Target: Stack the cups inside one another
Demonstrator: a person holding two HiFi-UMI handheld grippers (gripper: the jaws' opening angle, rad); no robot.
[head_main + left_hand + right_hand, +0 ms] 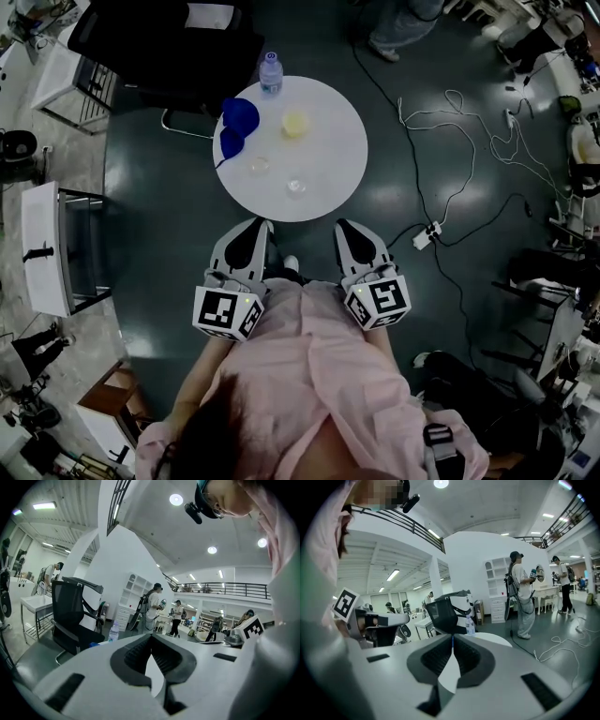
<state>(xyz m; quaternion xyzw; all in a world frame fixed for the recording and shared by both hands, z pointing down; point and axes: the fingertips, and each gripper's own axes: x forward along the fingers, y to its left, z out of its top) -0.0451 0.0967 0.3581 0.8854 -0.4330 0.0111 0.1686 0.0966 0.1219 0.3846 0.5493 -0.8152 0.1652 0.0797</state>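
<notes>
A round white table stands ahead of me in the head view. On it are two blue cups, a pale yellow cup and two clear cups near its front. A water bottle stands at the far edge. My left gripper and right gripper hover side by side just short of the table's near edge. Both are shut and hold nothing. In the left gripper view the left gripper has its jaws together. The right gripper view shows the right gripper the same way, with the bottle beyond it.
A black office chair stands behind the table. White cables and a power strip lie on the dark floor to the right. A white cabinet is at the left. A person stands beyond the table, and others are farther off.
</notes>
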